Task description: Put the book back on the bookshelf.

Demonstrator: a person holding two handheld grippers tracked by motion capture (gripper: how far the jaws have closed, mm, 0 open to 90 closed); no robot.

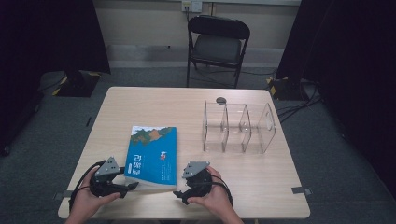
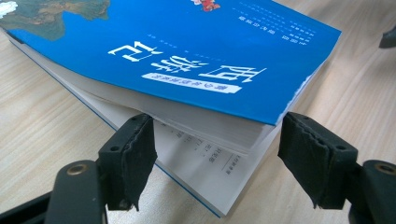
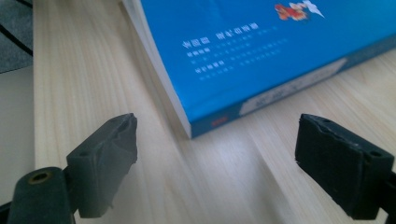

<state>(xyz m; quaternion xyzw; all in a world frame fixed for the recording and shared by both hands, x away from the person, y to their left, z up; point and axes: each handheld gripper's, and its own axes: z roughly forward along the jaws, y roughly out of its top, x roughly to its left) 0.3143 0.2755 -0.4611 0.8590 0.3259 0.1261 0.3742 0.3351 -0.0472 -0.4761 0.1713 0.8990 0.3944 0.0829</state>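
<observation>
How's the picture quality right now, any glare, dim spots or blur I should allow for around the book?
High view: dim overall, dark curtains at both sides, the clear organizer faint against the table. Left gripper view: the book cover is sharp and evenly lit, with soft shade under its lifted pages. Right gripper view: the nearer tabletop and jaws are blurred, with a pale sheen on the wood.

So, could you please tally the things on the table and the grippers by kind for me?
Book: 1
Clear plastic organizer: 1
Grippers: 2, the left gripper and the right gripper
Total: 4
</observation>
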